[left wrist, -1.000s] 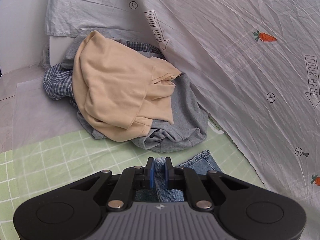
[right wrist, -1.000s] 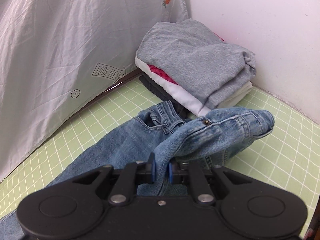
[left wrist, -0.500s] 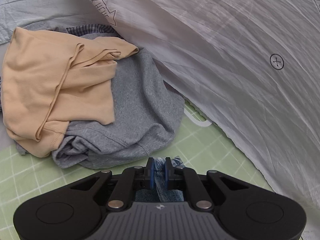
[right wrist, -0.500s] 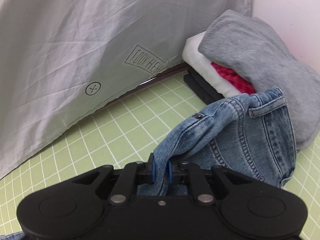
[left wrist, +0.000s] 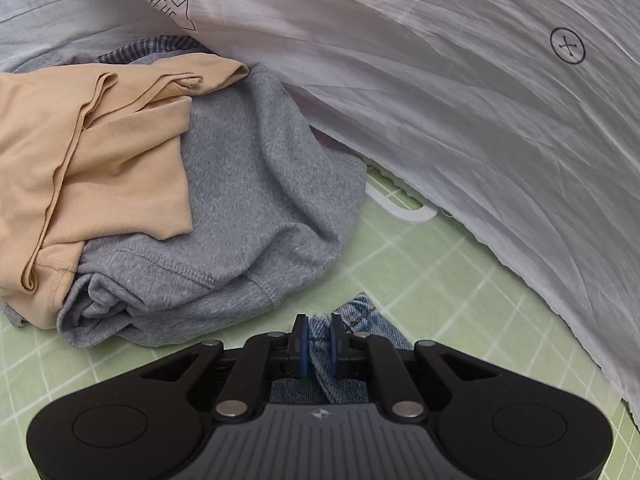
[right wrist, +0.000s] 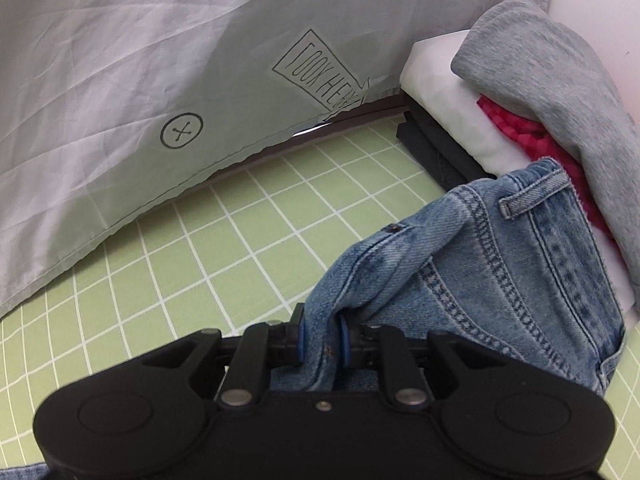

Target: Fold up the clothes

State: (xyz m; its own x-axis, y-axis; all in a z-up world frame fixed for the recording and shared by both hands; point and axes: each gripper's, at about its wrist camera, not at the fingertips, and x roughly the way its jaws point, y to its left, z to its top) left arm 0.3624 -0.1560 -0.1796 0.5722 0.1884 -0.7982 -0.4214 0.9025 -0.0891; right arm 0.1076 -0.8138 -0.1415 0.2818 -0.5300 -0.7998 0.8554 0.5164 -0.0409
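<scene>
While both grippers pinch the jeans, a fold is being laid on the green grid mat.

Left wrist view: the left gripper (left wrist: 319, 338) has its blue pads nearly together, clamped on a narrow bunch of the jeans (left wrist: 362, 316), low over the mat (left wrist: 460, 280). Just beyond lies the unfolded pile, a grey sweatshirt (left wrist: 256, 184) under a beige top (left wrist: 92, 152), with a white printed sheet (left wrist: 460, 92) hanging behind. The denim could drag against that pile and muddle it.
Right wrist view: the right gripper (right wrist: 323, 340) has the jeans' waistband (right wrist: 480, 264) between its pads, and its jaws are opening. The waistband sits against the folded stack (right wrist: 520, 80) of grey, white, red and black items. If the denim drops unevenly here, the fold may skew or lean onto the stack.
</scene>
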